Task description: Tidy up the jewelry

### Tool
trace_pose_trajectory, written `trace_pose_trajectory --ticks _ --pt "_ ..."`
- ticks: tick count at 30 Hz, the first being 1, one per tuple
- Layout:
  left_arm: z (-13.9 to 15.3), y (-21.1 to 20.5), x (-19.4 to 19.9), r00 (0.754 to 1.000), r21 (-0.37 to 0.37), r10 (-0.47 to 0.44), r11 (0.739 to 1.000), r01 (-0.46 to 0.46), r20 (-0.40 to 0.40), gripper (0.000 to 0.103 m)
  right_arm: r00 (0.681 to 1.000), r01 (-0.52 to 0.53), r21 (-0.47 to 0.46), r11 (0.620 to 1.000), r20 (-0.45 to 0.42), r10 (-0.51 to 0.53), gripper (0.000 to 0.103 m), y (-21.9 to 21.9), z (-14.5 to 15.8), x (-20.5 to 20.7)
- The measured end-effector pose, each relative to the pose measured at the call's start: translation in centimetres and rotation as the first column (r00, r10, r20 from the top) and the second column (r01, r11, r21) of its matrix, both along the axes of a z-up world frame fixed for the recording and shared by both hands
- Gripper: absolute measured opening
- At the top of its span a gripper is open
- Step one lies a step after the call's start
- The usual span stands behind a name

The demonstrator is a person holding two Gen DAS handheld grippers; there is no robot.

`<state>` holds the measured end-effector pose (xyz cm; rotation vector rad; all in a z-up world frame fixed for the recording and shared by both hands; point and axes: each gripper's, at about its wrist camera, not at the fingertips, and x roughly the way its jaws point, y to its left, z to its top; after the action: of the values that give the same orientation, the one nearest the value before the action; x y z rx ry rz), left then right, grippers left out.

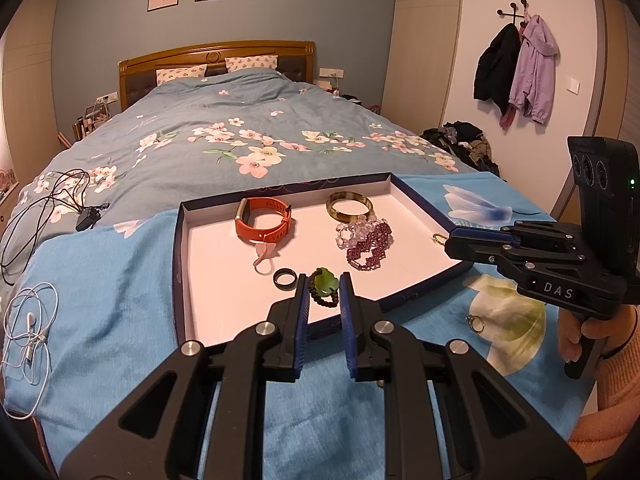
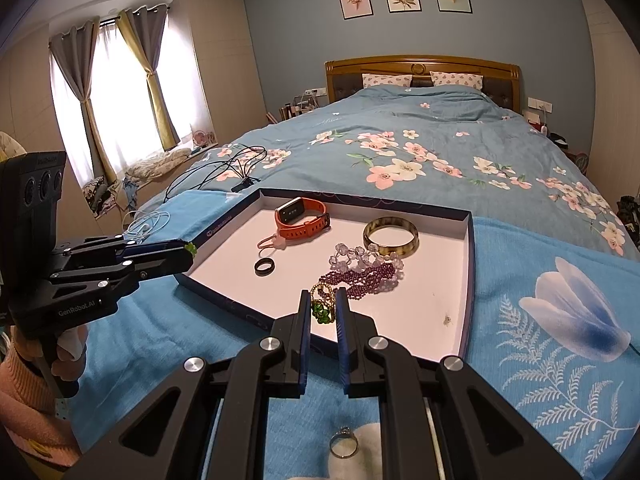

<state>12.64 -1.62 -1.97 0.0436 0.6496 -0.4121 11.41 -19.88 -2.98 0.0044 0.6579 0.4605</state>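
Observation:
A shallow white tray with a dark blue rim (image 1: 179, 256) (image 2: 470, 264) lies on a blue cloth on the bed. In it are an orange watch (image 1: 264, 224) (image 2: 304, 218), an amber bangle (image 1: 349, 205) (image 2: 391, 237), clear and purple bead bracelets (image 1: 368, 246) (image 2: 362, 274), a black ring (image 1: 285, 279) (image 2: 265, 267) and a pink loop (image 1: 264, 258). My left gripper (image 1: 324, 280) (image 2: 191, 254) is shut on a green pendant with dark beads (image 1: 323, 286) (image 2: 192, 247) over the tray's near edge. My right gripper (image 2: 324, 295) (image 1: 450, 240) is shut on a gold chain piece with green stones (image 2: 322, 308) (image 1: 439, 238).
A silver ring (image 1: 475, 323) (image 2: 343, 447) lies on the blue cloth (image 1: 120, 300) outside the tray. White earphones (image 1: 30, 324) and a black cable with a plug (image 1: 86, 218) lie at the left. The flowered quilt (image 1: 248, 128) stretches beyond.

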Motion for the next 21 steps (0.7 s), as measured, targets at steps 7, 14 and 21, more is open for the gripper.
trace_pose_trajectory --ticks 7,14,21 --pt "0.02 0.05 -0.12 1.000 0.000 0.000 1.000 0.000 0.000 0.015 1.000 -0.002 -0.002 1.000 -0.006 0.002 0.010 0.12 -0.14 0.38" --pt "0.05 -0.11 0.22 1.000 0.001 0.000 1.000 0.000 -0.001 0.015 1.000 -0.003 0.005 1.000 -0.014 0.003 0.010 0.19 -0.29 0.76" --pt "0.01 -0.19 0.34 1.000 0.003 0.000 1.000 0.000 -0.003 0.015 1.000 -0.004 0.005 1.000 -0.015 0.004 0.010 0.19 -0.40 0.96"
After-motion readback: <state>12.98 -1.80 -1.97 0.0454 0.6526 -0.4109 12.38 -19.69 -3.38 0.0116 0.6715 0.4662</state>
